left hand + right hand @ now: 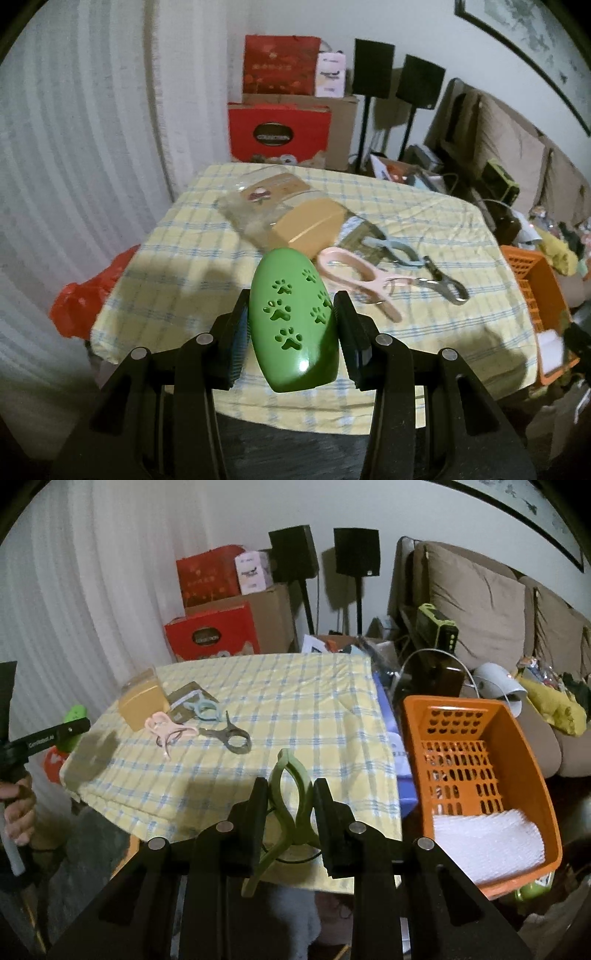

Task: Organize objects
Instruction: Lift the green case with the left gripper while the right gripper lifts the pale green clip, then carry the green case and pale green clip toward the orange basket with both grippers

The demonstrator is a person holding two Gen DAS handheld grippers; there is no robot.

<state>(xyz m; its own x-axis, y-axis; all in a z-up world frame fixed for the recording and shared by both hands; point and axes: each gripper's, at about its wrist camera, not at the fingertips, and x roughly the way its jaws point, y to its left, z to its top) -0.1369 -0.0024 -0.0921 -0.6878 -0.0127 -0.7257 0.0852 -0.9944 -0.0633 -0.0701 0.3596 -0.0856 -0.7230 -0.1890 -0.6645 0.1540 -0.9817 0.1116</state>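
— Above the checked table (155, 280), what is held?
— A green paw-print case (293, 321) is clamped by the left gripper (291, 325); a green clip (290, 805) is pinched in the right gripper (290, 805).
— Any writing?
— None can be read clearly.

Dim indoor light in both views, colours muted. Fisheye bending curves the curtain (74, 147) at 9 o'clock, corners vignetted black. Soft shadows lie on the tablecloth (295, 709); a small glare spot marks the green case (295, 321).

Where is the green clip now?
In the right wrist view the green clip is held in the right gripper, above the near table edge, left of the orange basket.
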